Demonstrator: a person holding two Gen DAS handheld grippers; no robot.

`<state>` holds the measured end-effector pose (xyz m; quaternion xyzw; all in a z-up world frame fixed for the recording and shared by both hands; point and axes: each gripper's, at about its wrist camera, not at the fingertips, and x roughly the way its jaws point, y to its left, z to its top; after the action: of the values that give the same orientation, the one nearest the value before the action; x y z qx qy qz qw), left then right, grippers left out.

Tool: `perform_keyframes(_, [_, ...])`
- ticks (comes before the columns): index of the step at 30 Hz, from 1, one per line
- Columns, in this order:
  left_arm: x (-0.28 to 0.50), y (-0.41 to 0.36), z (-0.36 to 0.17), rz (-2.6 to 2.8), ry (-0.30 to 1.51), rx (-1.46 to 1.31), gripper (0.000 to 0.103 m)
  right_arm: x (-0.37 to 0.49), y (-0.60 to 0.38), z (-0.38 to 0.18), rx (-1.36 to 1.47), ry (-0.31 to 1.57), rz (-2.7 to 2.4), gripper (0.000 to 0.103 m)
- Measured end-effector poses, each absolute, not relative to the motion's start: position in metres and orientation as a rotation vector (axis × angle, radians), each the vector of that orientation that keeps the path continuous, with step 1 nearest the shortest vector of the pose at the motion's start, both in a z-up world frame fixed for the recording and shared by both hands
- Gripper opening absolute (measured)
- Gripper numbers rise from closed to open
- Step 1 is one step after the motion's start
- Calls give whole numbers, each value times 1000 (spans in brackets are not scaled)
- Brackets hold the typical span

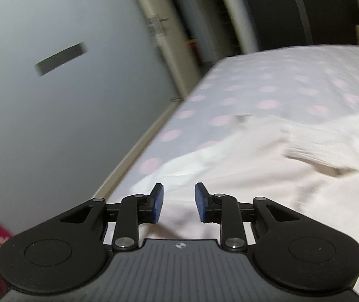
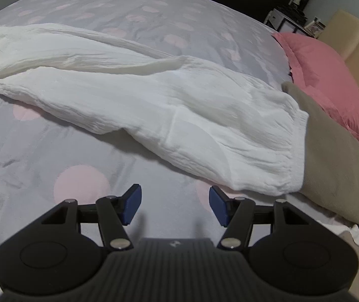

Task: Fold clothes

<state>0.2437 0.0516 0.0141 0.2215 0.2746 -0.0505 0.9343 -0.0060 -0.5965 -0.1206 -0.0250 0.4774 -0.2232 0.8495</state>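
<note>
Left wrist view is blurred: the left gripper (image 1: 178, 202) has its jaws apart and empty, above a white garment (image 1: 254, 156) lying on the dotted bedcover (image 1: 267, 85). Right wrist view: the right gripper (image 2: 175, 205), jaws wide and empty, is near the garment's crinkled edge (image 2: 260, 176), beside a pink pillow (image 2: 330, 75).

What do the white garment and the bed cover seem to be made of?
The white garment looks like thin crinkled cotton, perhaps gauze: matte, with fine wrinkle lines and soft folds. The bed cover looks like a smooth woven fabric with a faint sheen, grey with pink dots; cotton or a blend, the pictures cannot settle which.
</note>
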Motion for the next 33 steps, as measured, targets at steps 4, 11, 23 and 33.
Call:
perform_keyframes(4, [226,9,3,-248,559,524,39,-5,-593,-120,-60,1003,-464,63])
perform_keyframes(11, [183,-67,-43,-560,578,725,49,-11,-596,-119,-57,1002,-477,66])
perform_keyframes(23, [148,-114,-138,-736,661,1083,43,-14,-604,-123,-53,1018,-466,68])
perform_keyframes(33, [178,-112,-94,-682,702,926,4,-10,-604,-127,-74,1041,-452,71])
